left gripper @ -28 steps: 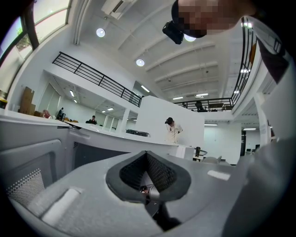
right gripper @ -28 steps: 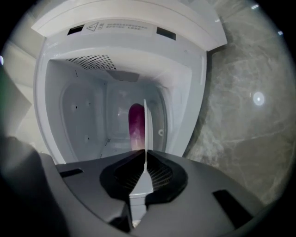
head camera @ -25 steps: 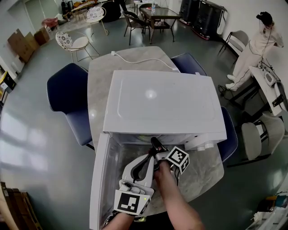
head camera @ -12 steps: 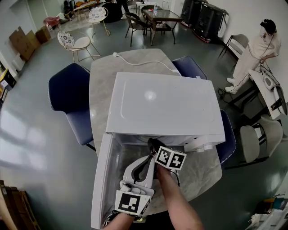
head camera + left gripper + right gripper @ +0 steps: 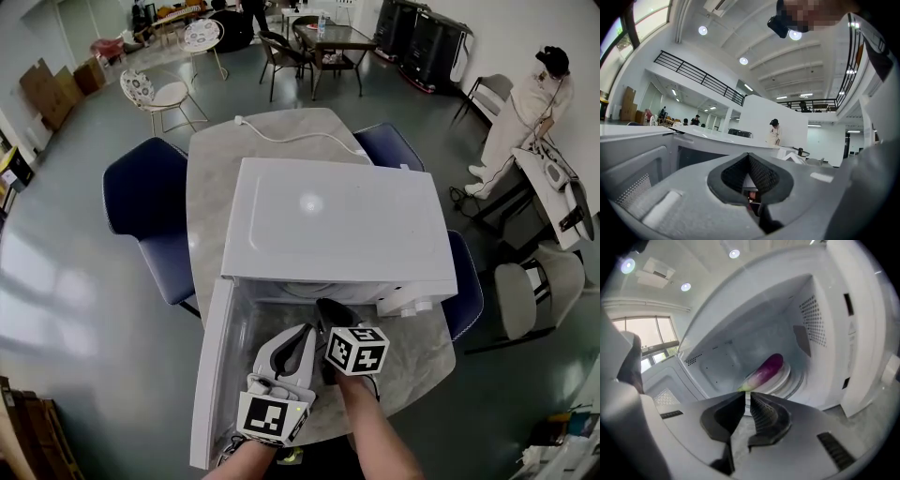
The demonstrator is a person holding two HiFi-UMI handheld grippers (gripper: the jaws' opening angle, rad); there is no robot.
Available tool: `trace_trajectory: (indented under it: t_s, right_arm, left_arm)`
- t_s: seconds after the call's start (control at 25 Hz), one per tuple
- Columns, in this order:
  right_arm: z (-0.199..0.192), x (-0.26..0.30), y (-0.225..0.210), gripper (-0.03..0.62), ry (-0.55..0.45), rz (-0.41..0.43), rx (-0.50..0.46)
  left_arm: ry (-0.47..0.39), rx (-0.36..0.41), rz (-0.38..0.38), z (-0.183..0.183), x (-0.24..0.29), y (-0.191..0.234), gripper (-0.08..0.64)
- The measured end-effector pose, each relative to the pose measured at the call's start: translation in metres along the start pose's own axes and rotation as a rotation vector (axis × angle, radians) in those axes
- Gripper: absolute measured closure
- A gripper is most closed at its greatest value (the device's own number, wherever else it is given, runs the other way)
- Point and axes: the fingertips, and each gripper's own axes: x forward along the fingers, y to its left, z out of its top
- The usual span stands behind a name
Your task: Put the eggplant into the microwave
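**Head view:** a white box-shaped microwave oven [image 5: 328, 220] is standing on a grey marble table [image 5: 211, 169], its door [image 5: 208, 375] hanging open. The left gripper [image 5: 305, 331] and right gripper [image 5: 328, 311] are pointing at the cavity mouth.

**Left gripper view:** the jaws are resting clenched and empty.

**Right gripper view:** the jaws are closing on nothing, with a narrow slit showing between them. Beyond them the purple, green-ended eggplant [image 5: 764, 371] is lying on the round white turntable plate [image 5: 786, 378] inside the microwave.

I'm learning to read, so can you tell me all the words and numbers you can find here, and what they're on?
No words or numbers here can be read.
Marker cubes: black-and-white square patterns only, no letters.
Sticker on the microwave front frame, right gripper view: too blurred to read.
Microwave top and open door: no print visible.
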Motion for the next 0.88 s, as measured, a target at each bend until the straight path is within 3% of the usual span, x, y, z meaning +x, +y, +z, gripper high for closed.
trace_trajectory:
  t_s: [0.12,0.36,0.6,0.88]
  right_arm:
    - [0.014,-0.031,0.007,0.589,-0.044,0.009,0.028]
    - [0.057,-0.107,0.042,0.591,-0.144,0.064,0.012]
    - [0.095,-0.172,0.067,0.591,-0.191,0.072,-0.013]
    - [0.135,-0.225,0.105,0.591,-0.285,0.095,-0.112]
  left_arm:
    - [0.035,-0.015,0.001,0.004,-0.004,-0.006,0.554]
    - [0.078,-0.064,-0.035,0.023,-0.014,-0.032,0.554]
    - [0.056,-0.084,-0.086,0.068,-0.022,-0.066,0.554]
    - [0.018,-0.033,-0.126,0.113,-0.043,-0.098,0.555]
